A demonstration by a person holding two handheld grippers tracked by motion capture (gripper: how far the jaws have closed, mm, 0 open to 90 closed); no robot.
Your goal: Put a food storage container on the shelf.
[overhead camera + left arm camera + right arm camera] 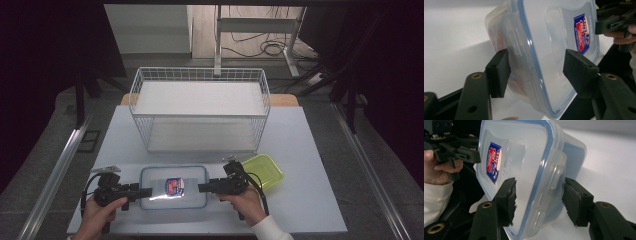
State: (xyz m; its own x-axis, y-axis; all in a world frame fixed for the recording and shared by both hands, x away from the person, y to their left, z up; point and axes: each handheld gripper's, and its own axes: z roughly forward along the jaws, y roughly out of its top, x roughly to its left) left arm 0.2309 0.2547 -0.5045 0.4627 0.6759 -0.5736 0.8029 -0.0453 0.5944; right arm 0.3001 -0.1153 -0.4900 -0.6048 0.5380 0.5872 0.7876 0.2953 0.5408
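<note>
- The clear plastic box [173,187] with a blue-rimmed clip lid lies flat on the white bench [300,150], near the front edge, in front of the wire basket [200,107] and just beside a green lid [262,170].
- The left gripper [137,192] comes at the box's left short end and the right gripper [207,187] at its right short end, facing each other across it.
- In the left gripper view the fingers [499,72] straddle the end of the box, one below the base and one above the lid, partly spread; a gap shows at the lid side, so I judge they are not yet pinching.
- In the right gripper view the fingers [507,200] likewise stand either side of the lid rim and the end clip, close but not clearly pressing.
- Handling, as a judgement: the box looks stiff and light, with something reddish dimly seen inside through the wall; what it is I cannot tell.
- The smooth plastic looks slippery, so the best hold is across the rim and clip at each end, where the ridge gives the pads something to catch.
- Lifting with both ends level should keep it from twisting out.
</note>
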